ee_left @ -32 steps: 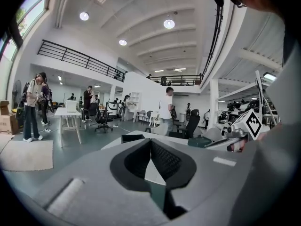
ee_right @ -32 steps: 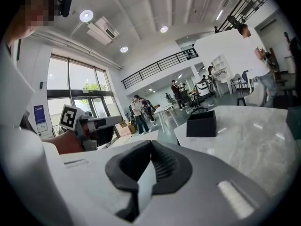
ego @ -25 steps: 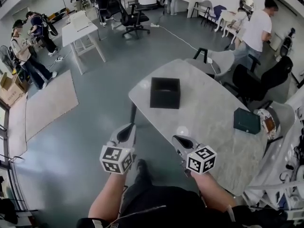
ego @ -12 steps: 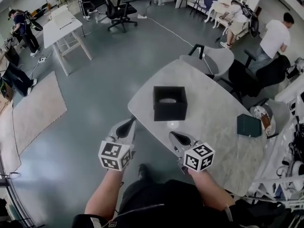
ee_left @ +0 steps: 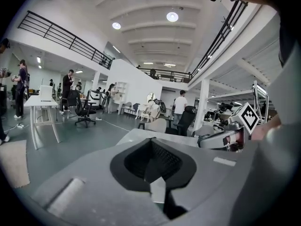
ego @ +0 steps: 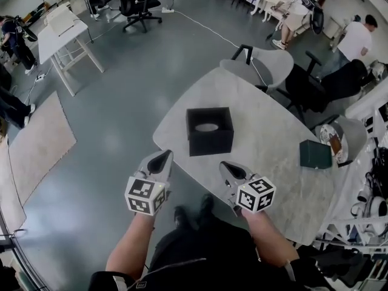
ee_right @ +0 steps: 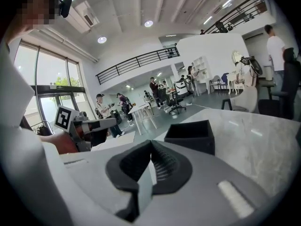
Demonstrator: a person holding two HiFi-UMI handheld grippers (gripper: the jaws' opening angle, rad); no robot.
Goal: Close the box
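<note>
- Marble table [ego: 267, 139] holds the open black box [ego: 209, 132] near its front edge, easy to reach.
- Left gripper [ego: 161, 160] and right gripper [ego: 228, 169] hover before it, jaws together, empty.

Both arms out front, elbows bent.
Left gripper [ego: 163, 157]: jaws pressed together, pads meeting, nothing between them.
Right gripper [ego: 225, 165]: same, jaws together and empty.
The two sets of fingertips point forward, angled slightly toward each other, well apart and roughly level.
Left marker cube [ego: 145, 194] and right marker cube [ego: 256, 194] sit directly behind the fingers, at the wrist end.
Left forearm [ego: 129, 247] and right forearm [ego: 271, 242] are bare and run back from the cubes toward the torso.
Each gripper shows in the other's view, off to the side of the fingers.
</note>
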